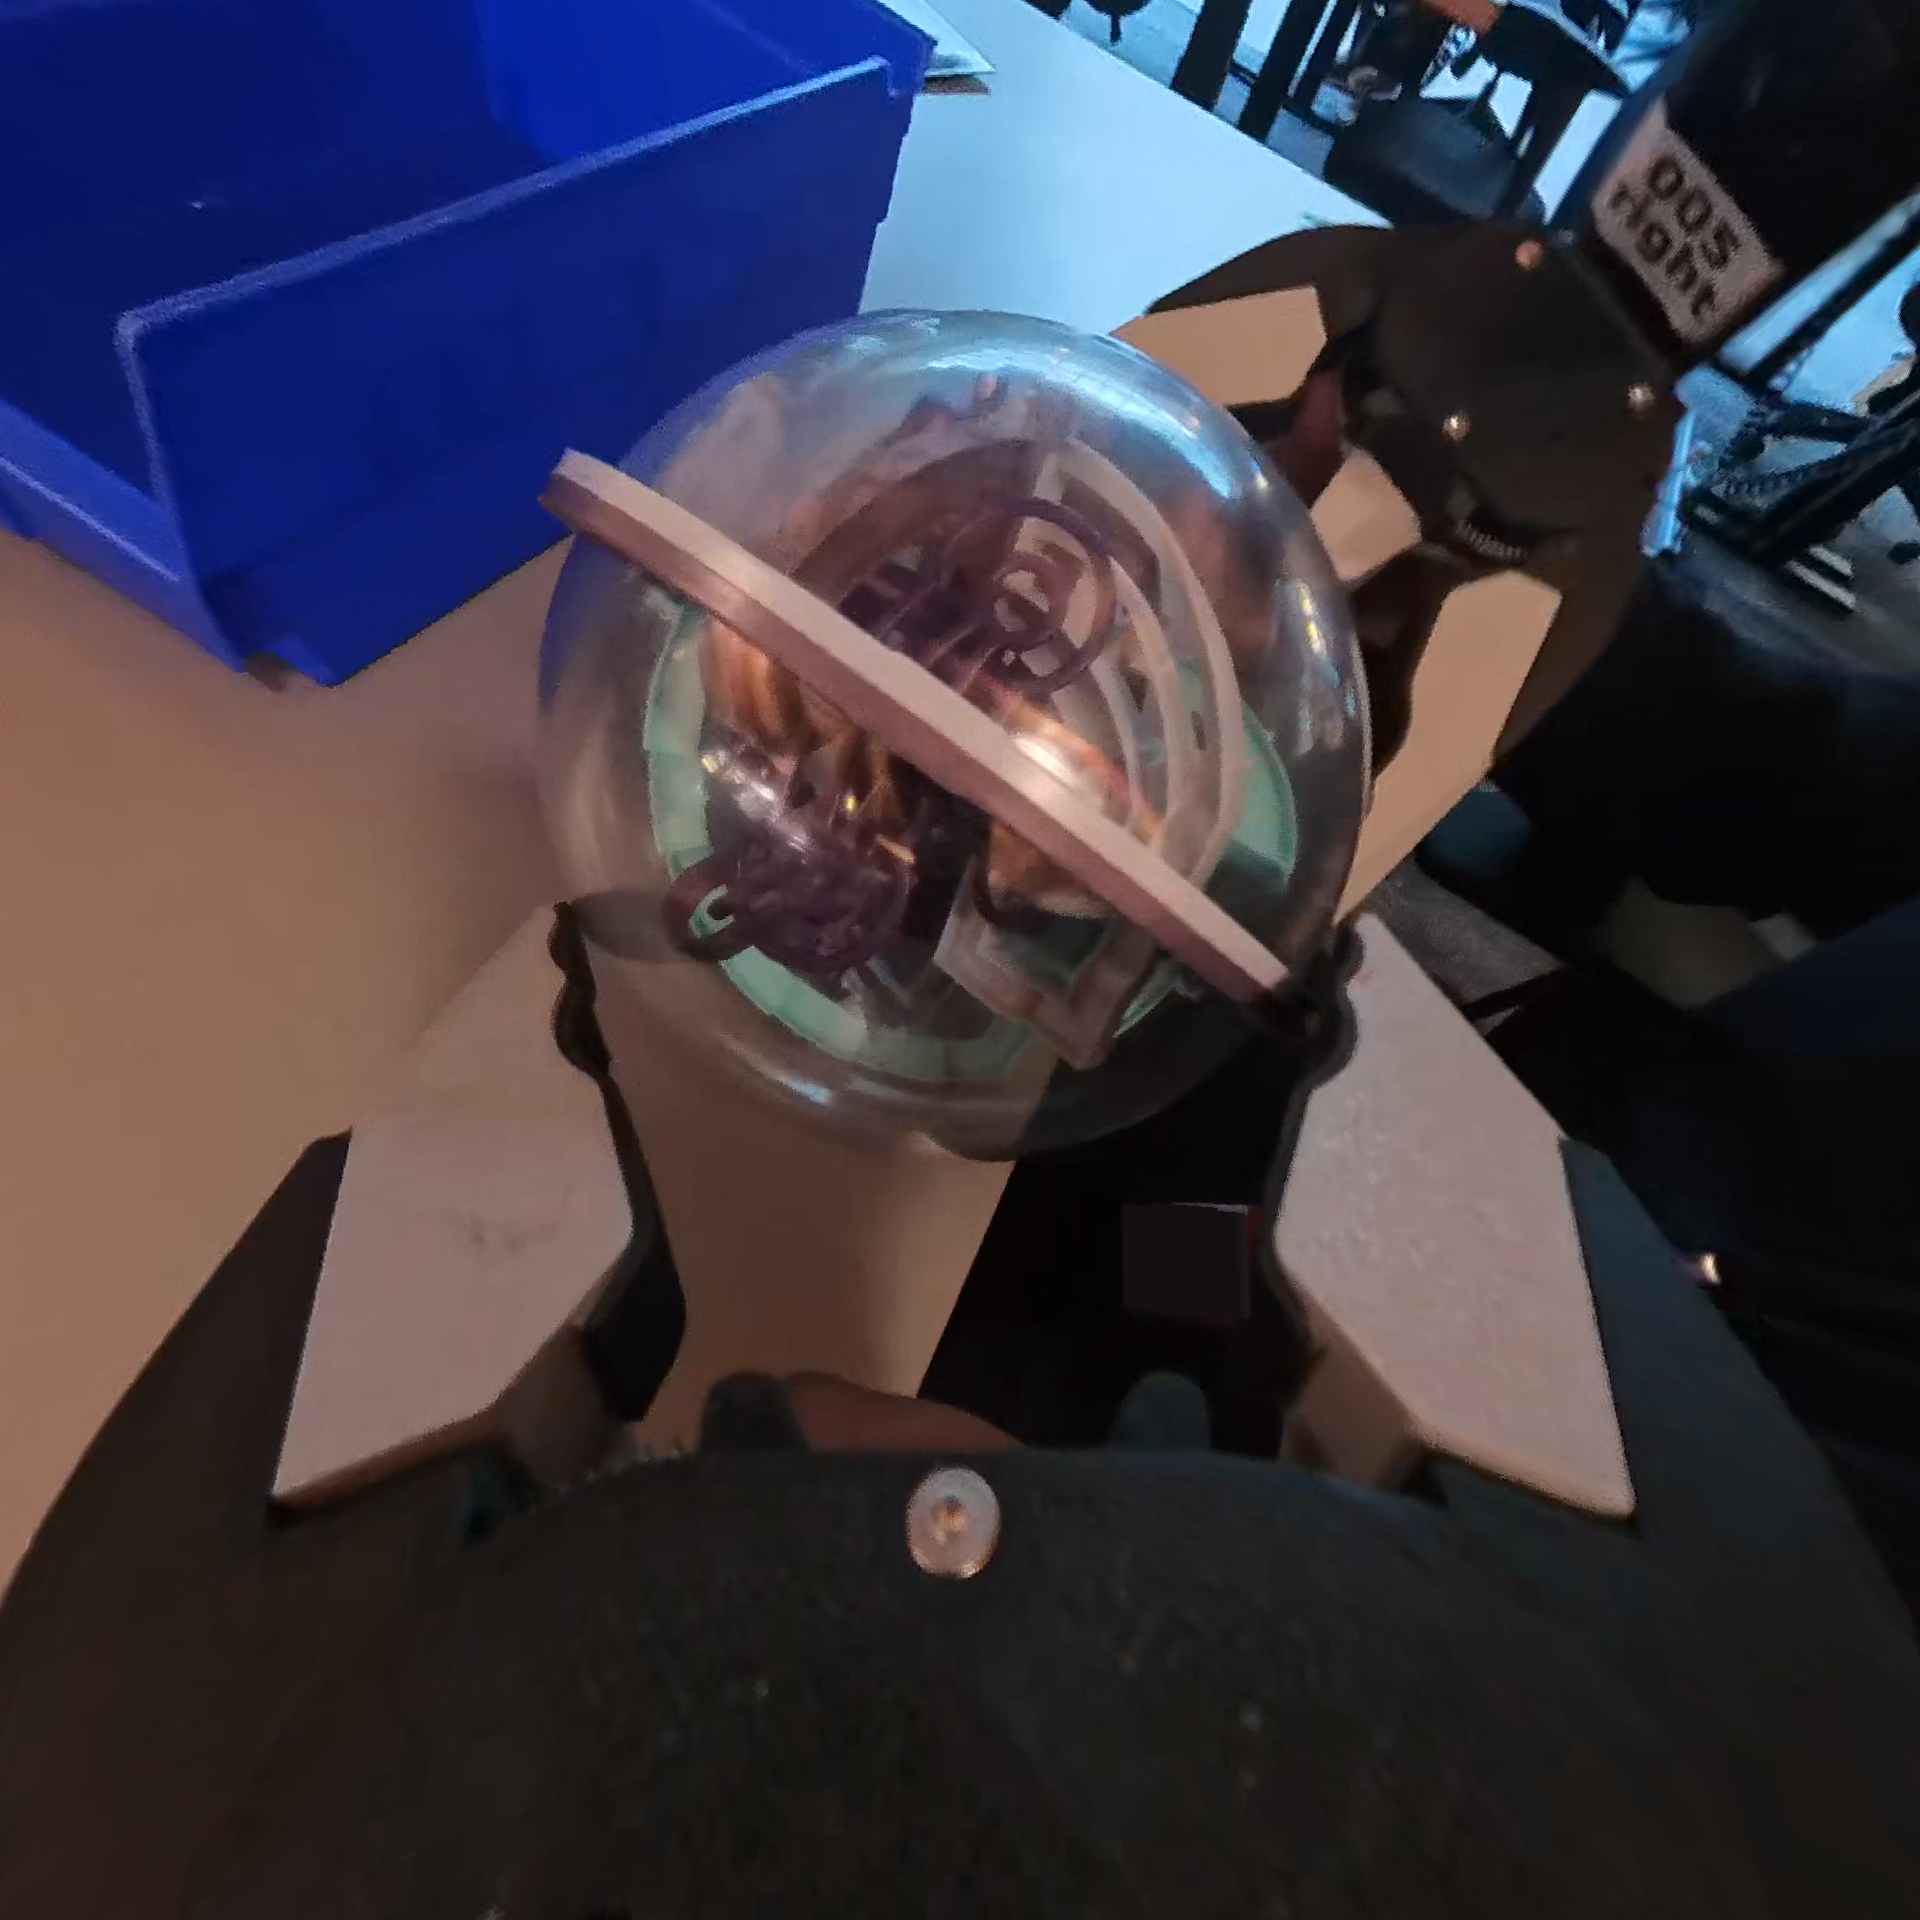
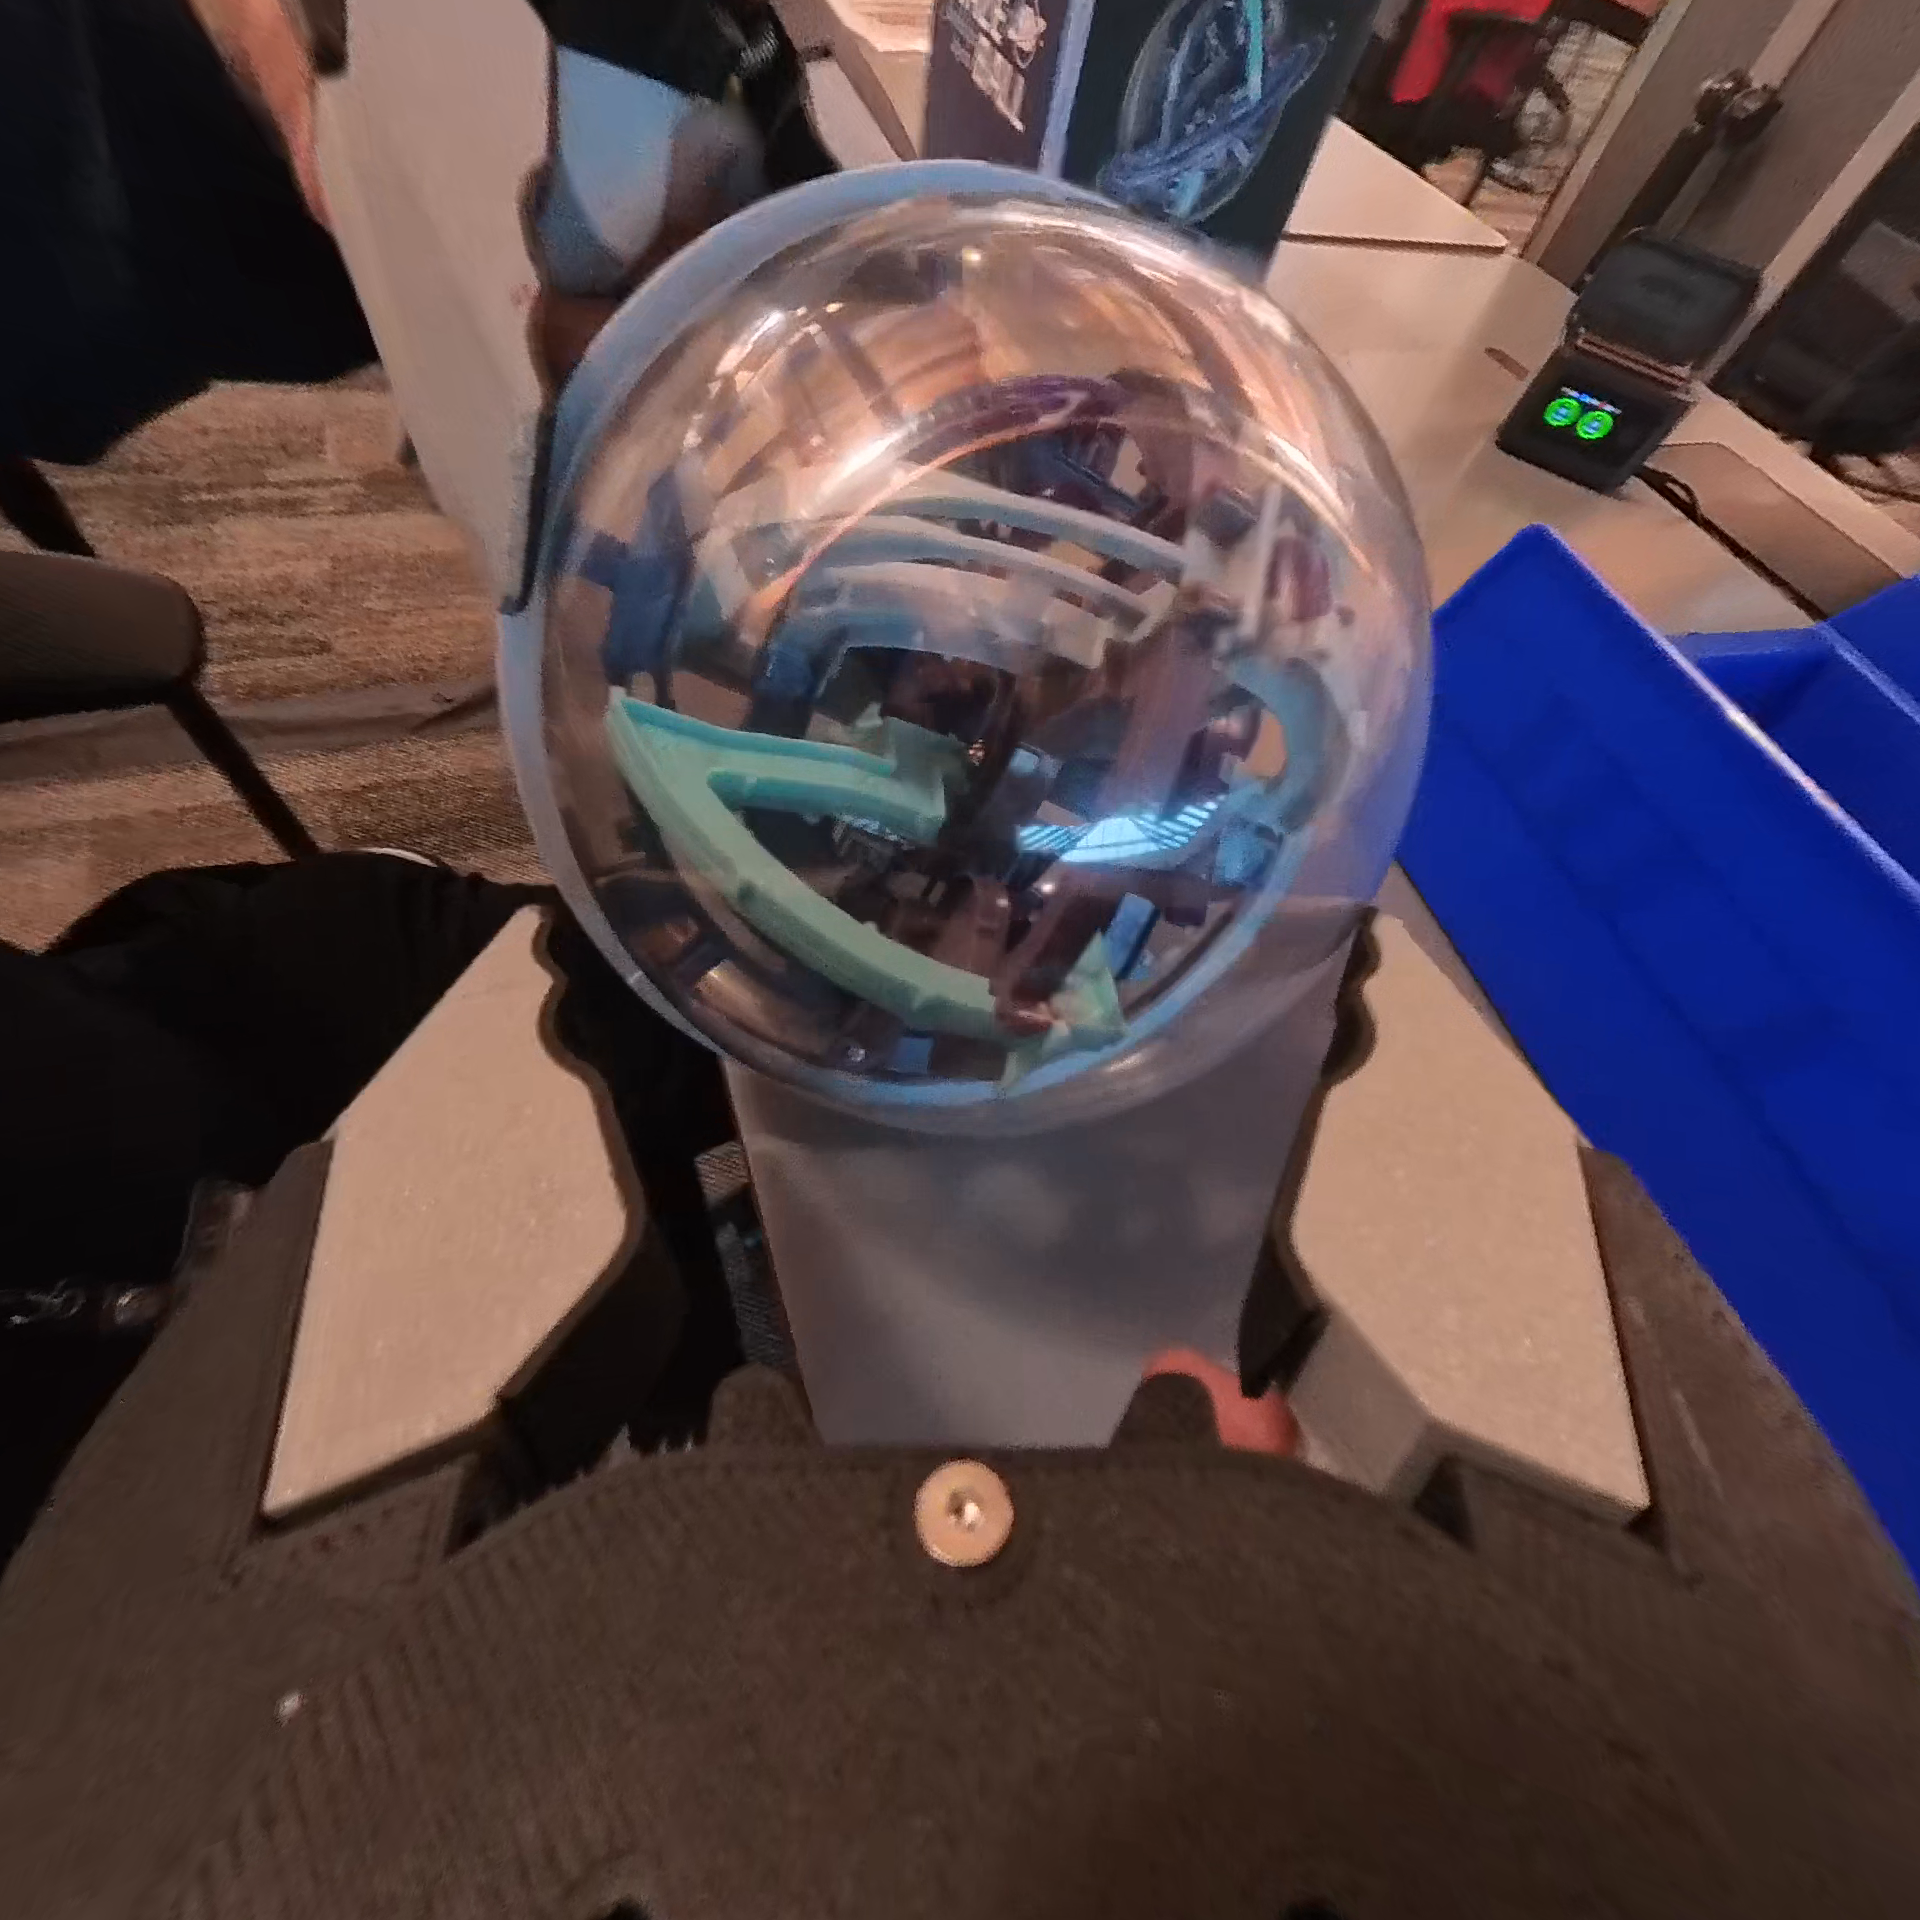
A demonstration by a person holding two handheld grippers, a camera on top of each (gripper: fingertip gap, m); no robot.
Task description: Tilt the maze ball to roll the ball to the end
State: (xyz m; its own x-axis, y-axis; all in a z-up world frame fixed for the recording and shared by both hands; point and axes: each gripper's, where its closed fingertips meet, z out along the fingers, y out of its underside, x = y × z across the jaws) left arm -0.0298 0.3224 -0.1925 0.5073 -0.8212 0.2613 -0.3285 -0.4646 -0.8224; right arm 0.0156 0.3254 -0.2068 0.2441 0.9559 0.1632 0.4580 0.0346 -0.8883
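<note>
The maze ball (image 1: 951,727), a clear sphere with purple, green and white tracks inside and a pale equatorial ring, is being held up off the counter (image 1: 208,831) between two sets of tongs. The left tongs (image 1: 951,956) are spread wide and are pinching the sphere's near side: one finger (image 1: 582,997) is meeting the shell at its lower edge, the other is meeting it where the ring ends. The right tongs (image 2: 956,935) are likewise spread and are cradling the sphere from the opposite side; in the left wrist view they (image 1: 1340,499) are appearing beyond the ball, fingers wrapping its far flank. The sphere is filling the gap just ahead of both sets of fingertips, with the ring running tilted across it.

The small ball inside cannot be made out in either view; reflections and blur are hiding it, so progress along the track cannot be judged.

Probable hazards:
- Slippage: smooth curved plastic is offering the fingers little purchase, and each set is touching only near its tips. If the two sets are rotated out of step, the shell is likely to twist free.
- Drop: the sphere is hanging near the counter edge, with floor visible below the right tongs, so a lost grip may be sending it down.
- Overshoot: a sharp tilt is likely to throw the inner ball off its narrow rail.
- Collision: a blue bin (image 2: 1662,831) is standing just beside the right tongs, limiting swing that way.
</note>
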